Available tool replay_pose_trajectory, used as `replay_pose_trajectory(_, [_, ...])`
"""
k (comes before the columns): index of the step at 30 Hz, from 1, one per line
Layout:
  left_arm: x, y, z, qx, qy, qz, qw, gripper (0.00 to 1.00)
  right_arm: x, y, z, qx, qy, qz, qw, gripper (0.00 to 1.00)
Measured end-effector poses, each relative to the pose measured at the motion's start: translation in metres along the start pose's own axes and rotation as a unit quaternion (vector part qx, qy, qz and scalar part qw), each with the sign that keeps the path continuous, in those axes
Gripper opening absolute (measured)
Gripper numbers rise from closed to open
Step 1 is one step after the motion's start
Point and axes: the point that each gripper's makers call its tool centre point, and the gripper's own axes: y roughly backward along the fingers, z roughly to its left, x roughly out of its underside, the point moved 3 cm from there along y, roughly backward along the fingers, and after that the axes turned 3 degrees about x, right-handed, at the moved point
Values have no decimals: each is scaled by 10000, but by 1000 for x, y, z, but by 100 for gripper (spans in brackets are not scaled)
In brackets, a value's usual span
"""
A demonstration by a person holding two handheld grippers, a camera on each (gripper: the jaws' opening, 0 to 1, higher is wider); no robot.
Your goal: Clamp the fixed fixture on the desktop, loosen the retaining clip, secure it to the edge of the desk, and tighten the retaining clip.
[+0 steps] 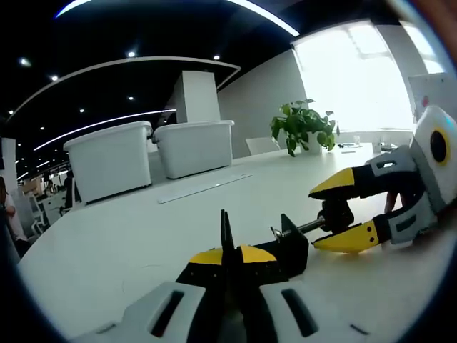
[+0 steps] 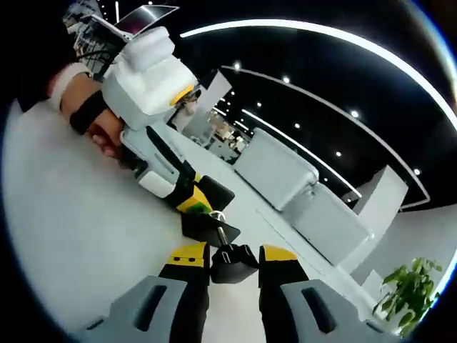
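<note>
A black clamp fixture point(image 1: 289, 246) lies on the white desk point(image 1: 107, 250). My left gripper point(image 1: 232, 254) is shut on the clamp's thin upright plate point(image 1: 222, 230), yellow tips on either side of it. A screw rod point(image 1: 303, 229) runs from the clamp to a black knob point(image 1: 335, 213). My right gripper point(image 1: 314, 219) comes in from the right, its yellow jaws closed above and below that knob. In the right gripper view the knob point(image 2: 232, 261) sits pinched between my right gripper point(image 2: 233, 251), with the clamp point(image 2: 207, 227) just beyond it and the left gripper point(image 2: 200, 207) holding the clamp's far side.
Two white storage bins point(image 1: 111, 161) point(image 1: 193, 146) stand at the back of the desk, with a metal strip point(image 1: 203, 187) lying in front of them. A potted plant point(image 1: 303, 127) is at the far right. A hand point(image 2: 103, 132) grips the left gripper's handle.
</note>
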Motion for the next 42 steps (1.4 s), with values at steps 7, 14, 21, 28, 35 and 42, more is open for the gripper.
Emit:
replay_pose_trajectory(7, [0, 2, -1, -9, 9, 0, 10000, 5, 6, -3, -4, -320, -1069, 82, 9937, 27])
replay_pose_trajectory(14, [-2, 1, -2, -4, 1, -2, 10000, 6, 4, 5, -3, -1000, -3777, 554, 9189, 50])
replay_pose_trajectory(21, [-2, 2, -2, -4, -10, 0, 10000, 6, 16, 17, -5, -805, -5999, 919, 7907, 22])
replay_pose_trajectory(28, [-1, 2, -2, 3, -28, 1, 10000, 6, 14, 18, 4, -1043, -6295, 920, 7645, 24])
replay_pose_trajectory(35, [-2, 1, -2, -5, -43, 0, 10000, 6, 23, 6, -4, -1003, -6265, 891, 7678, 22])
replay_pose_trajectory(42, [-1, -2, 0, 7, -59, -8, 10000, 6, 22, 3, -8, -909, -5533, 710, 8250, 21])
